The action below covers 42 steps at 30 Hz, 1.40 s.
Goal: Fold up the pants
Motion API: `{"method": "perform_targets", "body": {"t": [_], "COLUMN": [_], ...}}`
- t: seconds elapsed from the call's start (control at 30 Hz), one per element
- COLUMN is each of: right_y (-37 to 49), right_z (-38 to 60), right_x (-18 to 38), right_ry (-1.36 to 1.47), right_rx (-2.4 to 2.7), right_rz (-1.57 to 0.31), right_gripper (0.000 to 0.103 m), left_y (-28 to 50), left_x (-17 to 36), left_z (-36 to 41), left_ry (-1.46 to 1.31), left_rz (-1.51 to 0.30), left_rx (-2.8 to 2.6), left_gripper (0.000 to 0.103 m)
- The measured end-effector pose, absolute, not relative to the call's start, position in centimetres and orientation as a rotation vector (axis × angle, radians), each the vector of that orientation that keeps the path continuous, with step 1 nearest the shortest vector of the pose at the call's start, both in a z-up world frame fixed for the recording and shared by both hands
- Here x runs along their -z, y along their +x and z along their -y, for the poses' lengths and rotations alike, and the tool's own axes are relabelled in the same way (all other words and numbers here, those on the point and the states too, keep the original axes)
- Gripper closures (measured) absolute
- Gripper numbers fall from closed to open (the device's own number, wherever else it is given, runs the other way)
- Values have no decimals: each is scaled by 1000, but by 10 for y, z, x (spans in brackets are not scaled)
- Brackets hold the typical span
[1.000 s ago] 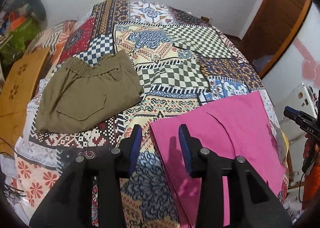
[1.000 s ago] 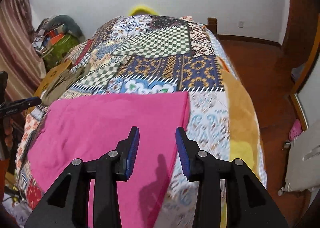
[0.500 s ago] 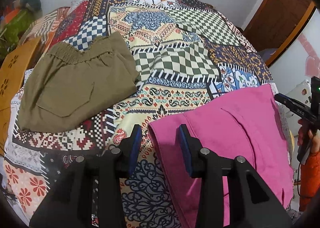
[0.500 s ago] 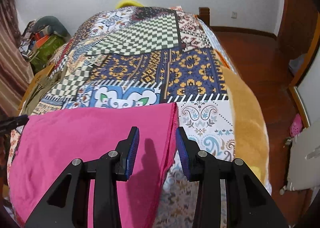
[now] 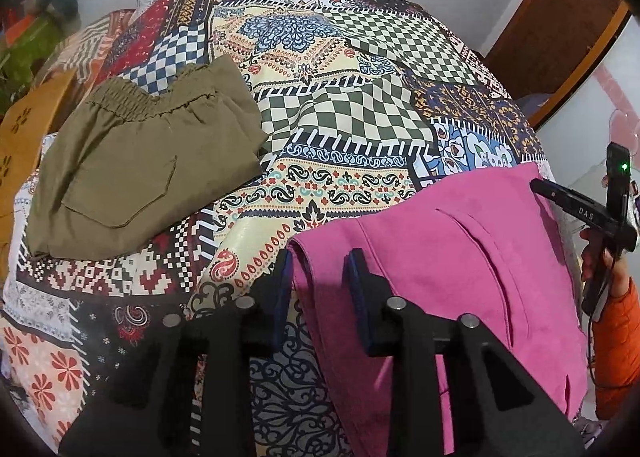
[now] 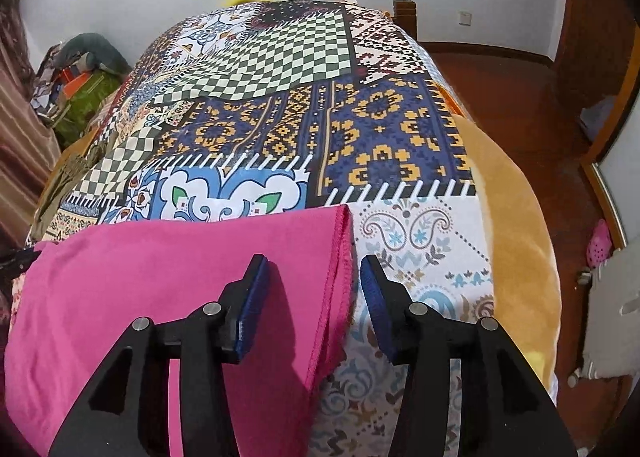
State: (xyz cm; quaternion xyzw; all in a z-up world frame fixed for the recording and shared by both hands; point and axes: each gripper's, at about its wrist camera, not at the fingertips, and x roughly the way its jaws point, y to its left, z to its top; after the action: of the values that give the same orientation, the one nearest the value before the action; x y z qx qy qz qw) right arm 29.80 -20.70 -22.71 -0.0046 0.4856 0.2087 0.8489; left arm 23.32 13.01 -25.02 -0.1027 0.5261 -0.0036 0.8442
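The pink pants [image 5: 460, 269] lie flat on the near end of the bed [image 6: 304, 117], spread over its patchwork cover, with one side edge toward your left and a stitched hem edge toward your right.

Your left gripper [image 5: 320, 289] points steeply down at the left corner of the pants. Its fingers [image 5: 358, 285] stand narrow and are closing, with the folded pink corner between them; the left pad sits right at the fabric's edge, the right pad rests over the cloth, and you cannot tell from this view whether the pads press the fabric yet.

Your right gripper [image 6: 312, 289] hangs over the opposite side of the pants. Its fingers [image 6: 252, 293] are opening, and they straddle the stitched hem: the left pad is above the pink cloth, the right pad is above the paisley patch of the bed cover just beside the hem. There is a clear gap on both sides of the hem, so nothing is gripped there.

In the left wrist view your right hand [image 5: 600, 269], in an orange sleeve [image 5: 616, 345], shows at the far right edge, holding that gripper's handle.

A second pair, the olive pants [image 5: 140, 165], lies folded farther up the bed on your left, well apart from the pink pair, its elastic waistband toward the far end.
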Motion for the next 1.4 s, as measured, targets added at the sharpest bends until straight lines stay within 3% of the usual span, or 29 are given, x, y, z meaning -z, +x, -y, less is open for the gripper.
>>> {"method": "perform_targets", "body": {"t": [0.3,0.37,0.43,0.5,0.57,0.8,1.27,1.33,1.4], "right_y": [295,296,296,298,299,297,301,301,296], "right_z": [194,193,192,192,193,194,197,197,198], "right_x": [231,232,232,231,230,221,224,217,206], "right_ry": [-32,-31,-41,-56,-63,-125,-153,-148,-139], "right_rx": [-494,-493,-484,-474,-469,-459,-421,-416,-425], "right_rz": [-1015,-1008,-993,-981,-966,-897,-965,-969,-937], "right_gripper": [59,59,68,88,93,98,98,90,71], "left_y": [241,243,244,244,242,239,238,234,229], "left_x": [251,252,254,253,251,239,245,237,222], "left_z": [-125,-126,-128,-130,-132,-133,-126,-123,-123], "left_ry": [-194,-210,-220,-230,-238,-194,-85,-63,-47], "left_rz": [-1115,-1096,-1091,-1085,-1069,-1014,-1078,-1069,-1043], "left_rx": [23,51,54,52,47,6,-58,-59,-64], "left_gripper": [79,85,91,96,98,99,97,96,94]}}
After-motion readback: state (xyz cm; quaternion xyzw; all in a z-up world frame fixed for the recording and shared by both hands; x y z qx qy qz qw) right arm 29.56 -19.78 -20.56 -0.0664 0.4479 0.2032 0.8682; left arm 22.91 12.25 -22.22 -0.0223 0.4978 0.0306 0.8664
